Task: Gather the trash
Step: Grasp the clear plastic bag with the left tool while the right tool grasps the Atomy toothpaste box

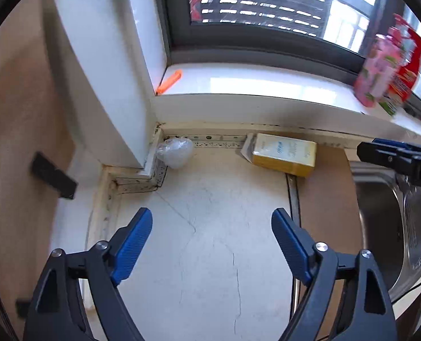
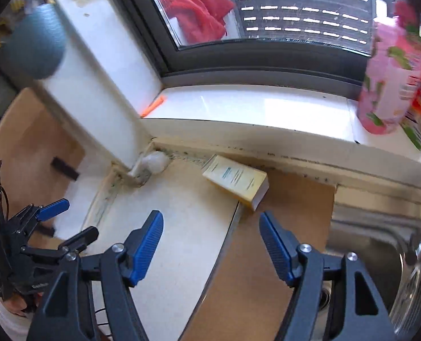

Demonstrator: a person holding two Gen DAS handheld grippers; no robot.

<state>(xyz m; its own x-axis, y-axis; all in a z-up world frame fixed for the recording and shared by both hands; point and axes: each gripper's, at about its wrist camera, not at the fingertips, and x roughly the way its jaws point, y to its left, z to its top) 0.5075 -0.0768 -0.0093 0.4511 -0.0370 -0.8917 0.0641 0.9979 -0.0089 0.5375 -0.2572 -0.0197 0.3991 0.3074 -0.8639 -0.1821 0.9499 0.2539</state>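
Left gripper point(image 1: 212, 224) over pale cracked counter point(image 1: 210, 255), jaws spread wide, nothing between them. Crumpled plastic wad point(image 1: 175, 152) tucked into the back corner beside the white pillar point(image 1: 105, 85); yellow carton point(image 1: 284, 153) lying flat further right against the back edge below the sill point(image 1: 267, 88). Right gripper point(image 2: 212, 227) likewise parted and empty, just short of the carton, steel sink point(image 2: 381, 244) at far right.

We hold both grippers tilted steeply downward, side by side. Our left gripper point(image 1: 212, 241) has its jaws spread wide with nothing between them. Our right gripper point(image 2: 211, 244) is likewise parted and empty, its blue pads point(image 2: 146, 251) facing inward.
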